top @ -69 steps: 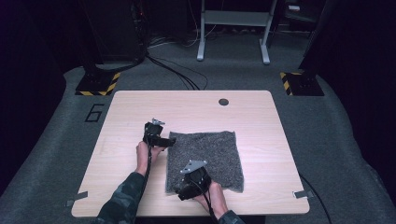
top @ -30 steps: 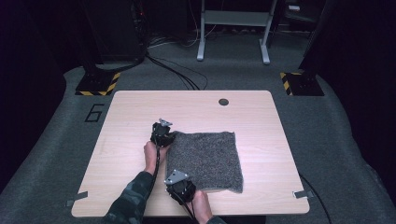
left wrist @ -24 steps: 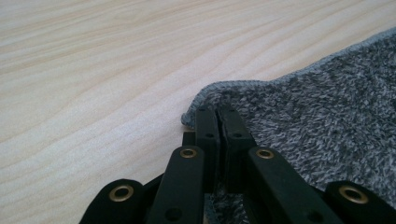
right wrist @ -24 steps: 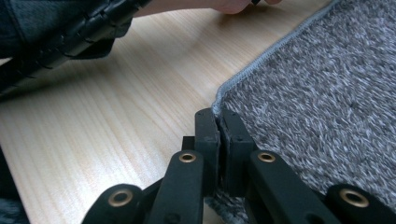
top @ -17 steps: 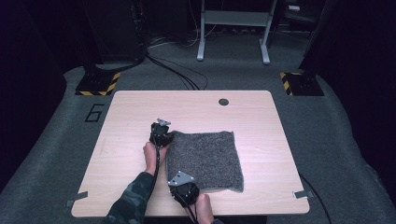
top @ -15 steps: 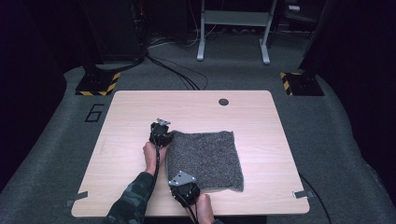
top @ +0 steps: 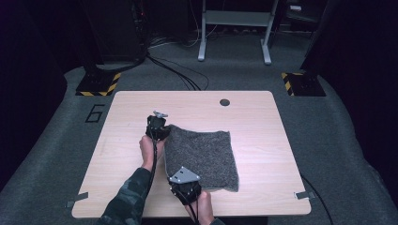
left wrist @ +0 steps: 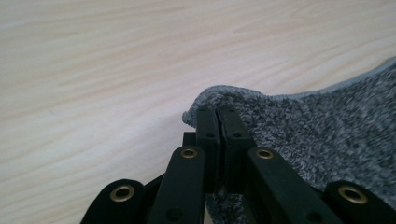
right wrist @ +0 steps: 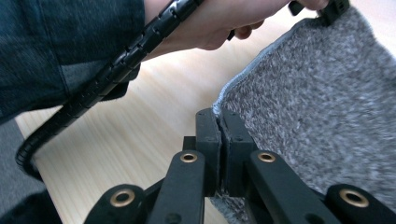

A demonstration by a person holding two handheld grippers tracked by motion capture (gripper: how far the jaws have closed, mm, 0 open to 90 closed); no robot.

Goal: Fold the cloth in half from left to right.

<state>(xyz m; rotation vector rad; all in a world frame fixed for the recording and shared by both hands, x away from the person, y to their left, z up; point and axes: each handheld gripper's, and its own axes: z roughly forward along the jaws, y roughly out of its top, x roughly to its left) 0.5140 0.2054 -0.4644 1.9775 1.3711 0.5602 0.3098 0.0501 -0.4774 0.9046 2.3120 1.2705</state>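
Wooden table (top: 263, 117), both tongs clamped on grey cloth (top: 202, 154) corners

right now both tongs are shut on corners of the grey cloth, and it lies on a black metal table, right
Not quite. Both the left tongs and the right tongs are shut on corners of the grey cloth, but the table is light wood, not black metal. The high view shows it.
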